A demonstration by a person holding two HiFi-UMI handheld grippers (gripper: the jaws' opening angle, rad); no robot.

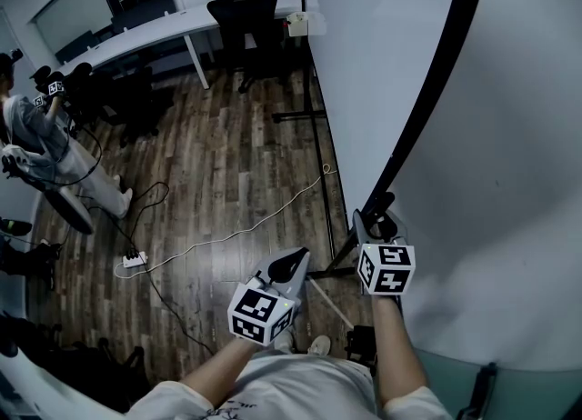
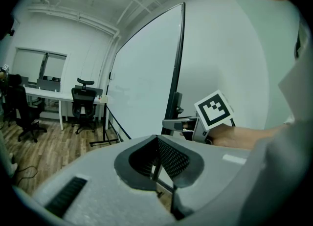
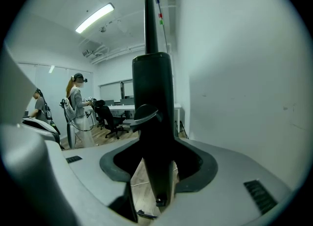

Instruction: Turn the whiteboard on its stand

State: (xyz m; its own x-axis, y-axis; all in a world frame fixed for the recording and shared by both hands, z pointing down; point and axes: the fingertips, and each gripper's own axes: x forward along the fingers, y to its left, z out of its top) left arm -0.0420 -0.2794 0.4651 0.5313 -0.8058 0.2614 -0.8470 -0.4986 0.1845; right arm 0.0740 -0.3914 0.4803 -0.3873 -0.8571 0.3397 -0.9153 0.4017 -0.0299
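– Much of the whiteboard (image 1: 509, 136) is cut off in the head view. Its top and right side run out of the picture, and its lower left corner is hidden behind the person's right arm (image 1: 400, 355). Where is the right gripper (image 1: 377, 223)?
– At the board's left edge, against the black side frame (image 1: 427, 109). In the right gripper view that frame rises straight up between the jaws. They are spread wide and released, with a gap showing on the left side. The frame covers the right pad, so contact there is hard to make out.
– And the left gripper (image 2: 157, 161)?
– Its jaws are clenched together on nothing. It sits left of the frame and apart from it, over the wooden floor (image 1: 227, 164).
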